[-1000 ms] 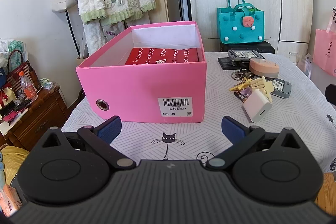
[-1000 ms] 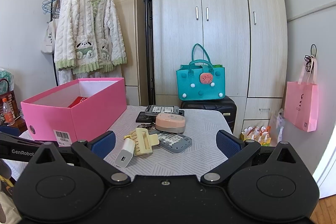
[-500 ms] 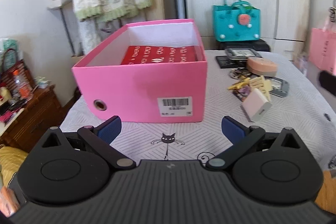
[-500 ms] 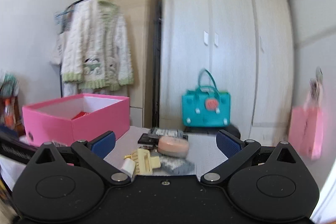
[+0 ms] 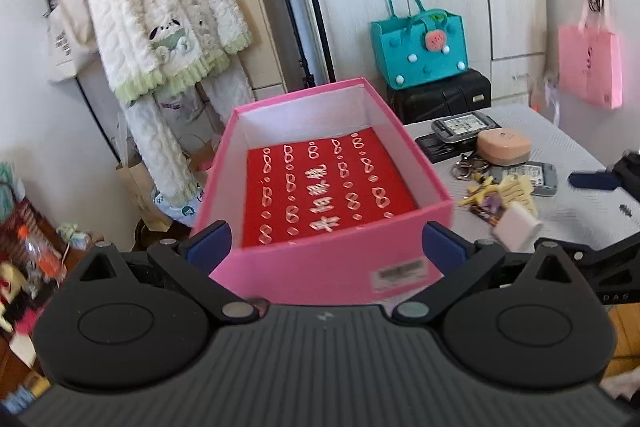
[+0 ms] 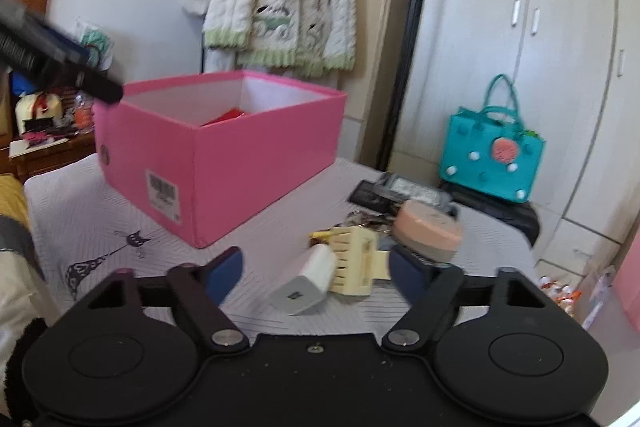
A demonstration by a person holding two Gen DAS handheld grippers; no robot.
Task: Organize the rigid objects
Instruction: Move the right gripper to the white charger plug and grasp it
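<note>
- My right gripper [image 6: 316,273] is spread wide with nothing between its pads, hanging low over the table [image 6: 100,211] and aimed at the loose pile of small things.
- The white charger [image 6: 306,285] lies straight ahead of it, right in the gap between the two blue pads. Its long axis runs on a diagonal, near-left to far-right, so I judge a slight wrist turn is needed before the pads can meet its flat sides.
- The cream hair clip [image 6: 356,261] touches the charger's far end. Closing there could snag both, so I'd bite nearer the plug face.
- Behind those sit the peach case [image 6: 426,231], some keys and a couple of dark flat devices, too crowded for me to separate cleanly.
- The pink box [image 6: 224,155] stands to the left of the pile and apart from it, open at the top. That looks like the destination.
- My left gripper [image 5: 326,245] is also fully open and holds nothing. It hovers above the box's near wall, looking down onto the red patterned liner [image 5: 324,191]; no loose item shows inside.
- From the left wrist view the charger [image 5: 518,227] is off to the right, beyond the box corner, so the right gripper is clearly nearer to it.
- Sorting, I judge, has barely begun: the whole pile is on the table.
</note>
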